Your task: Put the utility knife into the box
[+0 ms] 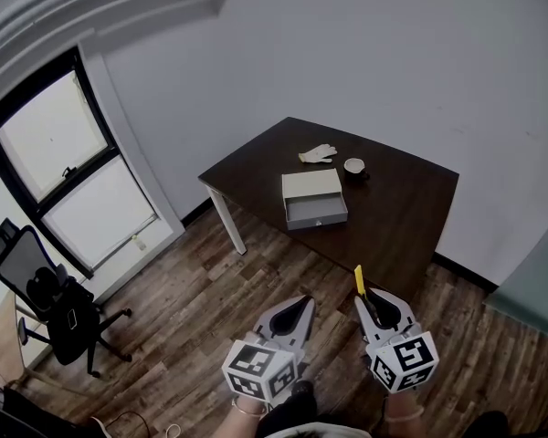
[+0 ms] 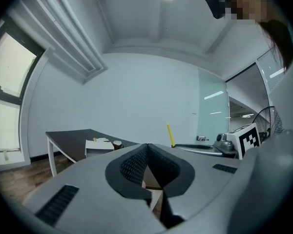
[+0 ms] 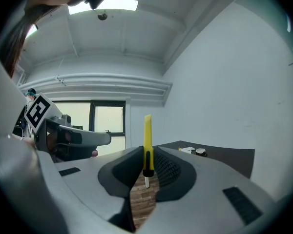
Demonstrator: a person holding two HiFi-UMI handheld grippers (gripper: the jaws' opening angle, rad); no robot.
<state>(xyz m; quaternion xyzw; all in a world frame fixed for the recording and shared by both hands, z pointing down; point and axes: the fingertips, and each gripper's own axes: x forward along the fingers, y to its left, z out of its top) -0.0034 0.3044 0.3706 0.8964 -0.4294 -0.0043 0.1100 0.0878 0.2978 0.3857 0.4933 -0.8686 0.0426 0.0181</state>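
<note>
My right gripper is shut on a yellow utility knife, which stands upright between the jaws. My left gripper is shut with nothing in it, held beside the right one over the wooden floor. The box, grey-white with its drawer pulled open toward me, sits on the dark table, well ahead of both grippers. In the left gripper view the box is small and far off at the left.
A white glove and a small cup lie behind the box. An office chair stands at the left by the window. Wooden floor lies between me and the table.
</note>
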